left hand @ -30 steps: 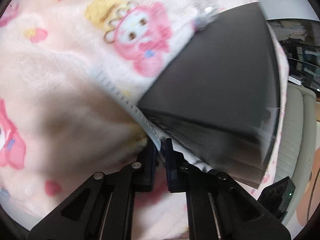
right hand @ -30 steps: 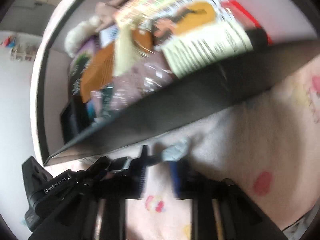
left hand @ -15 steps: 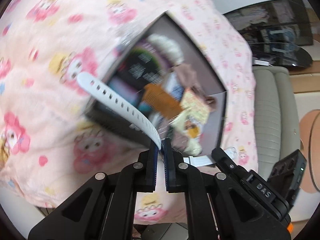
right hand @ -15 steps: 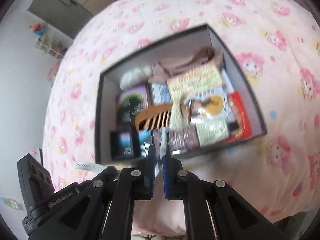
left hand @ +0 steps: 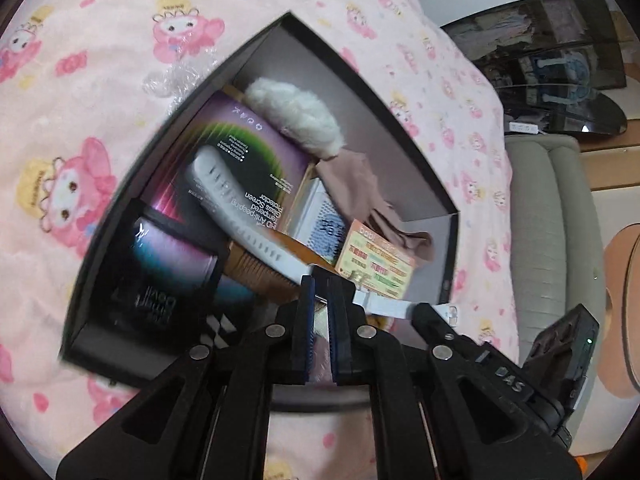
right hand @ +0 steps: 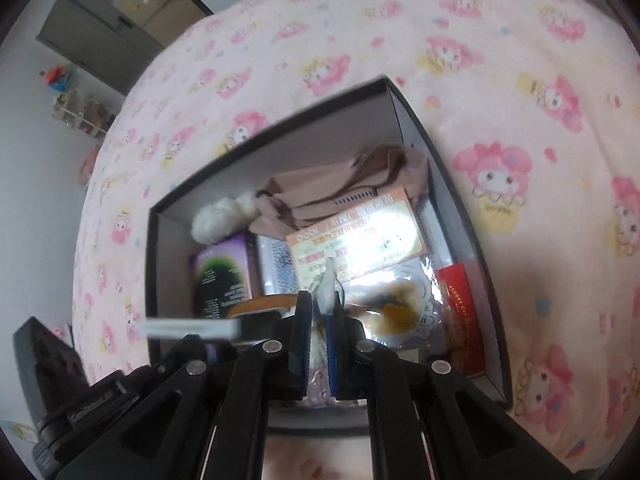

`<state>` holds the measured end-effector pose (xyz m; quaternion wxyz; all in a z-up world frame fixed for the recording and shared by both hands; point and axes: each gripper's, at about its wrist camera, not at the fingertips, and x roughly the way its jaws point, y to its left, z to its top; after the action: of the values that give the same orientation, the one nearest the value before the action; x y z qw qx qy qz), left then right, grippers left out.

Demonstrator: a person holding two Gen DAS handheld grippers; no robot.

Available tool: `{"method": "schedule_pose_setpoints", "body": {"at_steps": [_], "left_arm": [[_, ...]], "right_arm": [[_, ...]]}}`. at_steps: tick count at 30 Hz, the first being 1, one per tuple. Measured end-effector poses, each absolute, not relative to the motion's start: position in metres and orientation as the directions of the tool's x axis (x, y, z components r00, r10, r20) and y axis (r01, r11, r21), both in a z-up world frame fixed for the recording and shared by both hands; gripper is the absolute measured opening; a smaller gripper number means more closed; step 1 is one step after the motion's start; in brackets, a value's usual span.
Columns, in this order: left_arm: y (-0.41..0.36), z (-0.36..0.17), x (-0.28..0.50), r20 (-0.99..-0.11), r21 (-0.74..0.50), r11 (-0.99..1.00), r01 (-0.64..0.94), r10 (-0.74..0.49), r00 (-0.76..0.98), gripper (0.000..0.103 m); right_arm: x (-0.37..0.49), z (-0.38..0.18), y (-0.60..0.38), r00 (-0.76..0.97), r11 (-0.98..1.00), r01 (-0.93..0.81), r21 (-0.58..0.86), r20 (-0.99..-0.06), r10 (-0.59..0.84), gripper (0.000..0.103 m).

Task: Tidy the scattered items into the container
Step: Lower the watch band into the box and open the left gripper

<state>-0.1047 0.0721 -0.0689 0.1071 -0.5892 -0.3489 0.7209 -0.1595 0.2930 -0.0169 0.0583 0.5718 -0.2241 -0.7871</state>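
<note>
Above the nearly full box [left hand: 420,152], the left gripper [left hand: 319,280] is pinching a white strap [left hand: 224,196] while the right gripper [right hand: 319,300] is clamping a small wrapper [right hand: 326,280]; crinkled plastic [left hand: 172,78] is lying outside.

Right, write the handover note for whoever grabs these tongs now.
Left tongs: shut on a white strap, held over the box.
Right tongs: shut on a small pale scrap, also over the box.
Box sits on the pink blanket, already holding a comb, cartons, a cloth and packets.
Left: release both into the box. A clear wrapper lies outside its far wall.
</note>
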Motion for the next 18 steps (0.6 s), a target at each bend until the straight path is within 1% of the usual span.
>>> {"method": "schedule_pose_setpoints", "body": {"at_steps": [2, 6, 8, 10, 11, 13, 16, 18], "left_arm": [[0.078, -0.071, -0.11, -0.788, -0.611, -0.753, 0.244, 0.552, -0.271, 0.004], [0.088, -0.073, -0.117, -0.799, -0.598, -0.768, 0.227, 0.552, -0.237, 0.004], [0.093, -0.074, -0.116, -0.808, -0.587, -0.78, 0.216, 0.549, -0.213, 0.004], [0.101, -0.077, -0.117, -0.824, -0.565, -0.802, 0.192, 0.538, -0.175, 0.004], [0.106, -0.079, -0.117, -0.832, -0.554, -0.813, 0.18, 0.532, -0.155, 0.004], [0.119, -0.085, -0.122, -0.857, -0.515, -0.845, 0.148, 0.504, -0.106, 0.004], [0.136, -0.095, -0.128, -0.878, -0.479, -0.871, 0.112, 0.476, -0.054, 0.004], [0.142, -0.099, -0.133, -0.879, -0.477, -0.873, 0.102, 0.474, -0.052, 0.006]], "right_arm": [[-0.161, -0.018, 0.295, -0.347, -0.906, -0.157, 0.393, -0.881, -0.322, 0.005], [-0.165, -0.025, 0.299, -0.299, -0.908, -0.174, 0.382, -0.899, -0.321, 0.005], [-0.164, -0.023, 0.301, -0.271, -0.917, -0.19, 0.351, -0.916, -0.295, 0.008], [-0.159, -0.015, 0.304, -0.27, -0.934, -0.216, 0.284, -0.937, -0.223, 0.019], [-0.156, -0.009, 0.305, -0.284, -0.942, -0.221, 0.252, -0.941, -0.185, 0.022], [-0.15, 0.001, 0.302, -0.318, -0.956, -0.182, 0.232, -0.933, -0.166, 0.036], [-0.145, 0.0, 0.295, -0.3, -0.972, -0.125, 0.2, -0.941, -0.155, 0.037], [-0.148, -0.014, 0.292, -0.239, -0.965, -0.097, 0.242, -0.947, -0.214, 0.037]]}}
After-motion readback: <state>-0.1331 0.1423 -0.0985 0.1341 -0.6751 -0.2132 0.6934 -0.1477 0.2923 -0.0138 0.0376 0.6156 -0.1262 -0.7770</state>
